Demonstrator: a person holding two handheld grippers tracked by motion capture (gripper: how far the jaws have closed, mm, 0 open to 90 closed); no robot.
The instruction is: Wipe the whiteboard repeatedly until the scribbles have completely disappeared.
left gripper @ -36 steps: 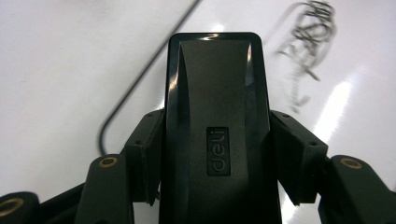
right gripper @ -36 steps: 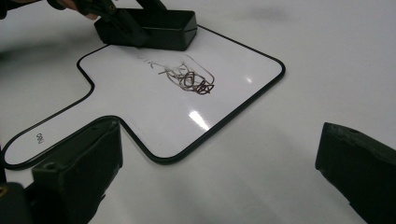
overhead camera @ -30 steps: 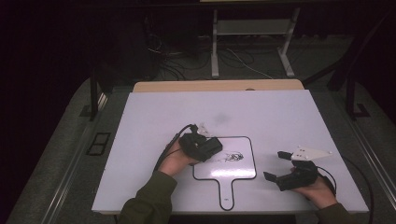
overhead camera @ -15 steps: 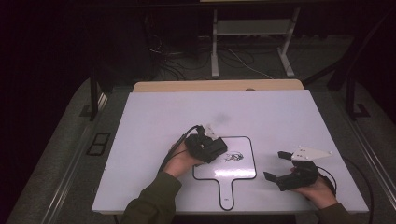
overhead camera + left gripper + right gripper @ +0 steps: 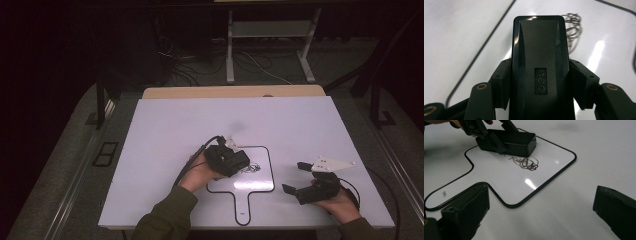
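White tabletop (image 5: 165,130), pale wooden strip (image 5: 200,92) along its far edge, metal stand (image 5: 270,30) and floor cables (image 5: 250,62) beyond

At eleven o'clock we see the left gripper (image 5: 490,138) clamped on a black eraser (image 5: 517,142) resting on the small whiteboard (image 5: 499,175). A brown scribble (image 5: 526,163) lies just beside it, toward five o'clock. Our own jaws stand wide apart at seven and four o'clock.
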